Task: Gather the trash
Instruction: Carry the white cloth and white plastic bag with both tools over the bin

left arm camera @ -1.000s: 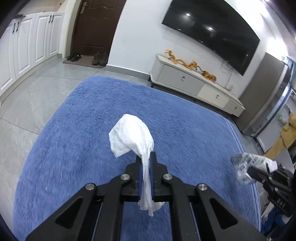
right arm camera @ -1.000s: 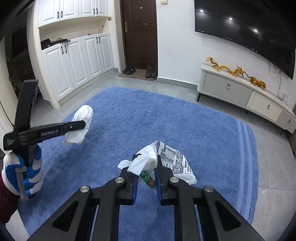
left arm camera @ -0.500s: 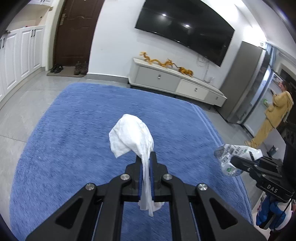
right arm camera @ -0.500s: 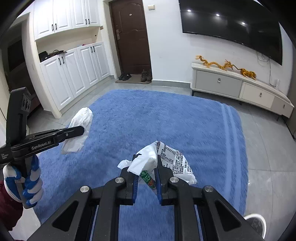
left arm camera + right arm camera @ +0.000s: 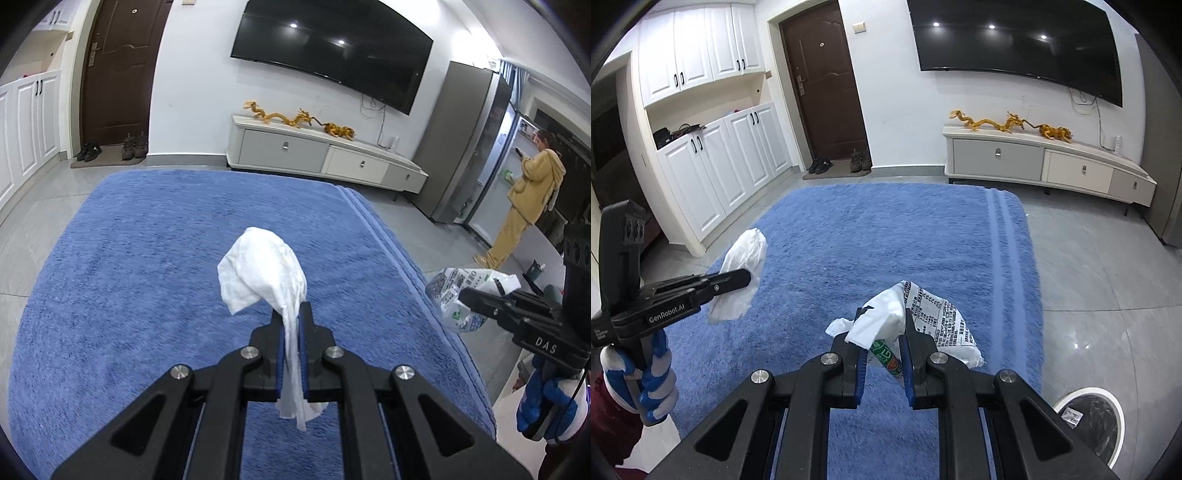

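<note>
A blue rug (image 5: 886, 236) covers most of the grey tile floor, and everything else sits around it. Beyond its far edge a low TV cabinet (image 5: 1045, 162) stands against the wall. Off the rug's right edge, past the cabinet, a person in yellow (image 5: 524, 199) stands at an open fridge. Just off the rug's near right corner is a white-rimmed bin (image 5: 1089, 417) with a scrap inside.

Above the rug's near right part the right gripper (image 5: 882, 354) is clamped tight on a crumpled printed wrapper (image 5: 934, 321), held clear of the pile. Above the rug's near left part the left gripper (image 5: 291, 332) is pinched almost closed on a white tissue (image 5: 262, 269), which bulges out beyond the tips and hangs down behind them.
</note>
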`<state>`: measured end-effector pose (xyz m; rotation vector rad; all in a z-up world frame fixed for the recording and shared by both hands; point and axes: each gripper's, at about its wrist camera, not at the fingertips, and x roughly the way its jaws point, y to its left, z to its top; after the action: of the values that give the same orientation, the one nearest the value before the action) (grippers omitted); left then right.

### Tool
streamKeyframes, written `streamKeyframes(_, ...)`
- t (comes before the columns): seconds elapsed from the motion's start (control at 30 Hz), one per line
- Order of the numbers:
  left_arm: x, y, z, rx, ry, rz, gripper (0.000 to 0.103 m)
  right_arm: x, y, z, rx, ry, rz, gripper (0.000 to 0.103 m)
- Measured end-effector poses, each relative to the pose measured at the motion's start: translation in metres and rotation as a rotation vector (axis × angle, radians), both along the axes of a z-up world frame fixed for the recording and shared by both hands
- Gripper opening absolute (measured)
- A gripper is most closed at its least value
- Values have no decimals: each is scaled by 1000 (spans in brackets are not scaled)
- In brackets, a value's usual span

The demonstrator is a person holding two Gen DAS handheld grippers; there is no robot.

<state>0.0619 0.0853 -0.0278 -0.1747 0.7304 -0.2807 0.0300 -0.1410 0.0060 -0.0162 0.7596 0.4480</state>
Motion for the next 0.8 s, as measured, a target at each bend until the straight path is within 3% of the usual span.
streamKeyframes(0.8, -6, -65, 5, 70, 21, -107, 6, -36, -72, 12, 51, -35, -136, 15)
